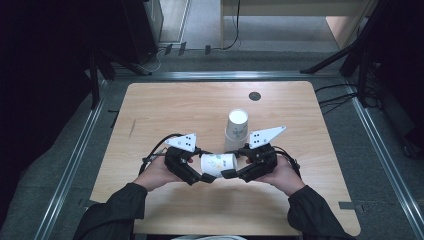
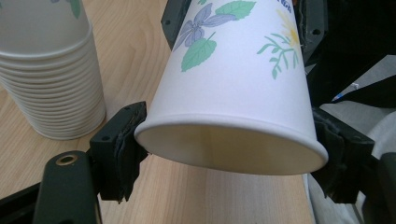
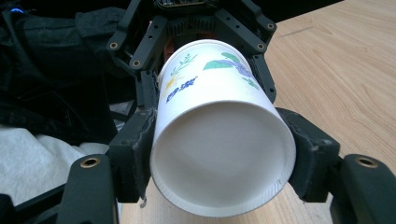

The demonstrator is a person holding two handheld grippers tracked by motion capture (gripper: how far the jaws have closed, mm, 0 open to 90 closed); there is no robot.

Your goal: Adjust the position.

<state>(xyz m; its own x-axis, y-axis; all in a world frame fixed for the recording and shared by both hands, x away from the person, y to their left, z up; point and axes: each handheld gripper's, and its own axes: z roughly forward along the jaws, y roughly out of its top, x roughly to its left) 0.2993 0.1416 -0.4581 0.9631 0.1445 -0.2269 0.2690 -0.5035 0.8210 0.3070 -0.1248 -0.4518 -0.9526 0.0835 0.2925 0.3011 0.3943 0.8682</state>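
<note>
Cup held between two hand-held grippers

The left hand-held gripper (image 1: 204,176) clamps the empty cup's (image 1: 218,164) open rim, the right hand-held gripper (image 1: 231,167) its base; a cup stack (image 1: 236,129) stands on the bench (image 1: 165,107) just beyond them.

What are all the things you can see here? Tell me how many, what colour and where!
paper cup: one, white with flower prints, lying sideways above the table's near middle, held at both ends
stack of paper cups: one stack, white, upside down on the table just behind the held cup
table: one, light wood, middle of the room
round cap: one, dark, set in the table's far side
left tongs: one, black, shut on the cup's open rim
right tongs: one, black, shut on the cup's base end
hands: two, dark sleeves, at the near edge
</note>
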